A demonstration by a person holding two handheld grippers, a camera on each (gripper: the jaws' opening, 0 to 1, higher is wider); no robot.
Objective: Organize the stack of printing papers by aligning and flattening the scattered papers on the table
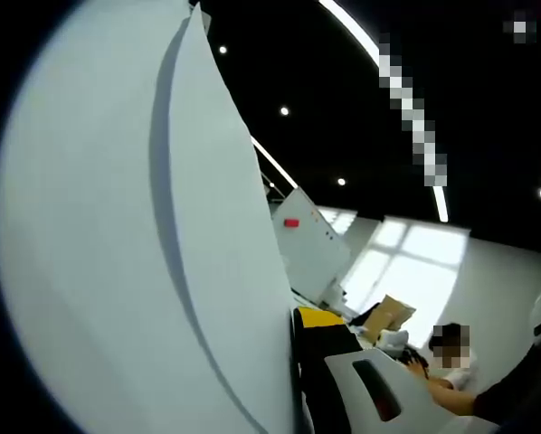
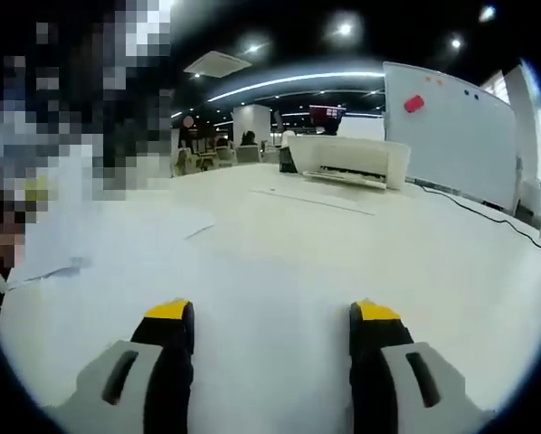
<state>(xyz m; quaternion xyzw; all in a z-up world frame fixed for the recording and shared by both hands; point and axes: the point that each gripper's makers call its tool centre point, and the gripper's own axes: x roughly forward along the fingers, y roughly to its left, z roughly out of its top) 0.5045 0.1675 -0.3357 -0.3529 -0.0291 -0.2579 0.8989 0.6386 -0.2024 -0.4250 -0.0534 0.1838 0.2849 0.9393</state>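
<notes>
Fingers first: on my right gripper [image 2: 270,339] the two yellow-tipped jaws stand wide apart with bare table between them, holding nothing, while on my left gripper [image 1: 329,362] I see one yellow-tipped jaw pressed against a big white sheaf of papers [image 1: 144,244], and though it looks like a grip, I cannot tell for sure, since the paper hides the other jaw. That sheaf stands lifted on edge in the left gripper view, filling everything from six round to twelve o'clock, its long edge running from twelve down to six. More loose sheets [image 2: 117,235] lie flat on the table [image 2: 343,262] at about ten o'clock in the right gripper view, with a thin sheet [image 2: 316,197] farther off near twelve. I judge I'm in the gathering and squaring step: one bundle raised, the rest not yet joined. Next calls for bringing the sheaf down on edge, tapping it true, and using my free right jaws to steady the far side. Room is generous straight ahead; the printer [image 2: 352,161] at one o'clock, the whiteboard [image 2: 451,127] at two and the cable [image 2: 488,217] at three mark the limits.
</notes>
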